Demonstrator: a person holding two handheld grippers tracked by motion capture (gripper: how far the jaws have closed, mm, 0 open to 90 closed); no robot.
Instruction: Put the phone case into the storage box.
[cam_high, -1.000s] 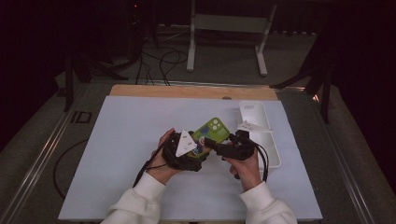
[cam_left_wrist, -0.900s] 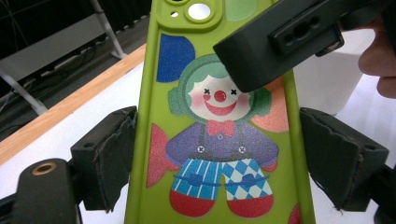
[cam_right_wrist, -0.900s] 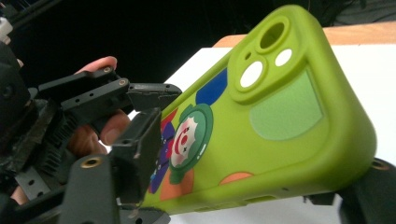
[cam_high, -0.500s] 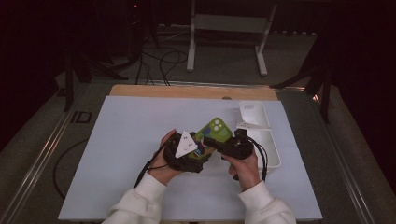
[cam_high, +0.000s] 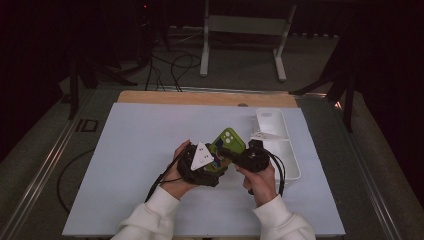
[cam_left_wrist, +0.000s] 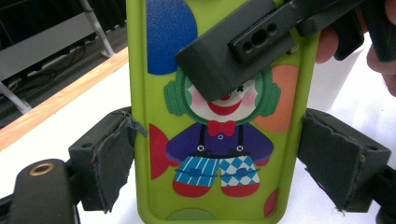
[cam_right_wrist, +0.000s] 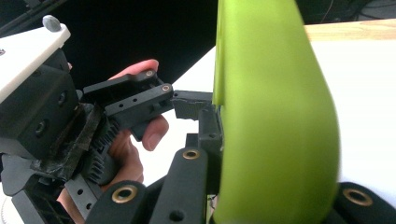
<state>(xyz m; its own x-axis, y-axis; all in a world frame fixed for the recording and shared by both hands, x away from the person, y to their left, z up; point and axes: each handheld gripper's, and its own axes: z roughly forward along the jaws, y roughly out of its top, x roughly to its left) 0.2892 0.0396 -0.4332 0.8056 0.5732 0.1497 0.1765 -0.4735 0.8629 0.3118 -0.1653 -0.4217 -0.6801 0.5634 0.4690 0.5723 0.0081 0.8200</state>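
Right gripper (cam_high: 235, 159) jaws just closed, clamping green phone case (cam_high: 227, 142) | left gripper (cam_high: 212, 162) grips case sides | two-handed hold, case lifted.

no readable text, labels or numbers

Phone case (cam_left_wrist: 219, 154): lime green, printed clown with green hair, red bow tie, purple shirt, blue-and-white striped/checked trousers, red shoes; blue, orange, red blobs around it. Left gripper (cam_left_wrist: 219, 158): black jaws, dark grey pads. Tray (cam_high: 290, 155): white. Table mat (cam_high: 130, 165): pale blue-white. Sleeves (cam_high: 150, 220): white.
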